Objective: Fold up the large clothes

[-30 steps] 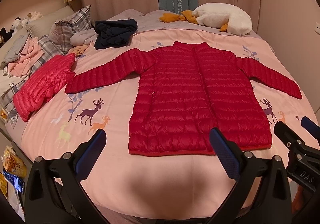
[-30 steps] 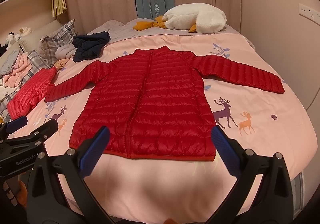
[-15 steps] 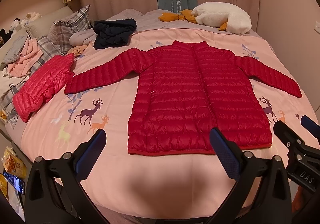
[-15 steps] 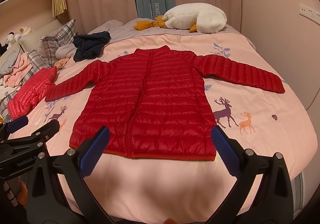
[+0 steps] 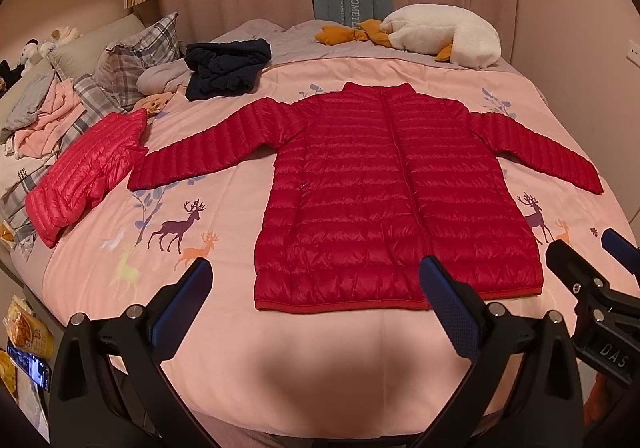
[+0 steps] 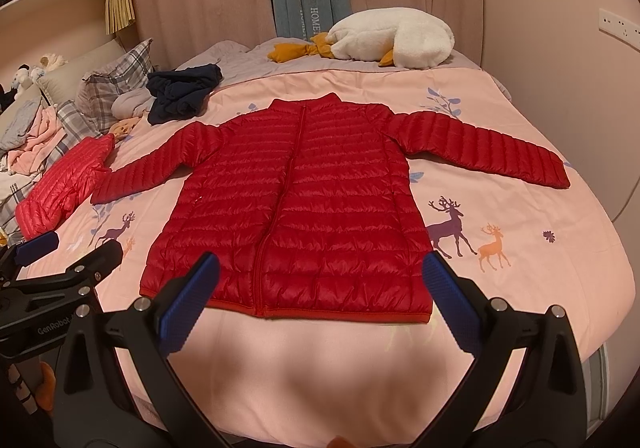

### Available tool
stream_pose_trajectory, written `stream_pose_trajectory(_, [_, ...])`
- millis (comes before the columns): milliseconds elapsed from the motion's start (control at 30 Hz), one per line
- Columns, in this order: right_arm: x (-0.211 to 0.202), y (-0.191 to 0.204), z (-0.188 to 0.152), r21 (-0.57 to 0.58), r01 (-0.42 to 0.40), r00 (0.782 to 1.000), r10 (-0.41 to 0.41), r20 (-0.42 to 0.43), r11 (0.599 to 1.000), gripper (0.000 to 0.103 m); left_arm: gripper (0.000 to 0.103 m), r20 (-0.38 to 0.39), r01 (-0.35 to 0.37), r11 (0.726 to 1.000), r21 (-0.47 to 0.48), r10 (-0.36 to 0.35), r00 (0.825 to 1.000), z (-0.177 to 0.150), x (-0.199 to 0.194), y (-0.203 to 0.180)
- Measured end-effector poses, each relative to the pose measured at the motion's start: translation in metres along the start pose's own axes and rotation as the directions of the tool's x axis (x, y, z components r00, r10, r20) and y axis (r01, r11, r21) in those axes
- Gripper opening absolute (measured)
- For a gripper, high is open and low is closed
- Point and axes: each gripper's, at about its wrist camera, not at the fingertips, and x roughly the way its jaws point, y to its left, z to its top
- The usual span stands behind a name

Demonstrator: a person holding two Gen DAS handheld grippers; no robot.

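A dark red quilted down jacket [image 5: 392,200] lies flat, front up and zipped, on the pink bedspread [image 5: 200,208], both sleeves spread out to the sides. It also shows in the right wrist view [image 6: 296,216]. My left gripper [image 5: 316,288] is open and empty, hovering near the jacket's hem at the near bed edge. My right gripper [image 6: 320,284] is open and empty, also just short of the hem. Each gripper shows at the edge of the other's view.
A folded pink-red down jacket [image 5: 84,172] lies at the left of the bed. A dark navy garment [image 5: 224,66], plaid pillows [image 5: 136,60] and loose clothes [image 5: 44,116] sit at the far left. A white goose plush [image 5: 440,34] lies at the back by the curtains.
Both views have drifted very slightly; the jacket has not moved and both grippers remain open above the near edge of the bed.
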Motion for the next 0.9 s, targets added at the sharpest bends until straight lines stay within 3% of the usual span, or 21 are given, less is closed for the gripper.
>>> stream_pose_trajectory(533, [0.001,0.0,0.0,0.007,-0.006,1.0,0.006,0.0,1.0,0.101,0.102,-0.006,0.008,1.0,0.007,-0.008,1.0,0.003,0.003,-0.004])
stream_pose_trajectory(600, [0.002,-0.003,0.003,0.045,-0.096,0.995,0.096,0.002,0.994,0.101,0.102,-0.015,0.024,1.0,-0.01,-0.024,1.0,0.003,0.008,-0.001])
stream_pose_trajectory(633, [0.004,-0.008,0.003,0.083,-0.184,0.983,0.184,0.006,0.979,0.101,0.102,-0.023,0.051,0.998,-0.032,-0.051,0.998,0.003,0.012,0.004])
stream_pose_trajectory(667, [0.007,-0.014,0.003,0.131,-0.28,0.96,0.28,0.019,0.951,0.101,0.102,-0.031,0.087,0.994,-0.062,-0.089,0.996,0.003,0.017,0.009])
stream_pose_trajectory(733, [0.012,-0.024,0.002,0.198,-0.38,0.925,0.378,0.051,0.904,0.101,0.102,-0.038,0.159,0.979,-0.131,-0.165,0.986,0.002,0.028,0.021])
stream_pose_trajectory(767, [0.015,-0.027,0.001,0.22,-0.408,0.913,0.403,0.072,0.886,0.101,0.102,-0.037,0.194,0.966,-0.171,-0.203,0.978,0.001,0.034,0.028])
stream_pose_trajectory(900, [0.028,-0.03,-0.002,0.234,-0.428,0.904,0.416,0.103,0.873,0.101,0.102,0.005,0.336,0.882,-0.329,-0.354,0.935,-0.002,0.066,0.06])
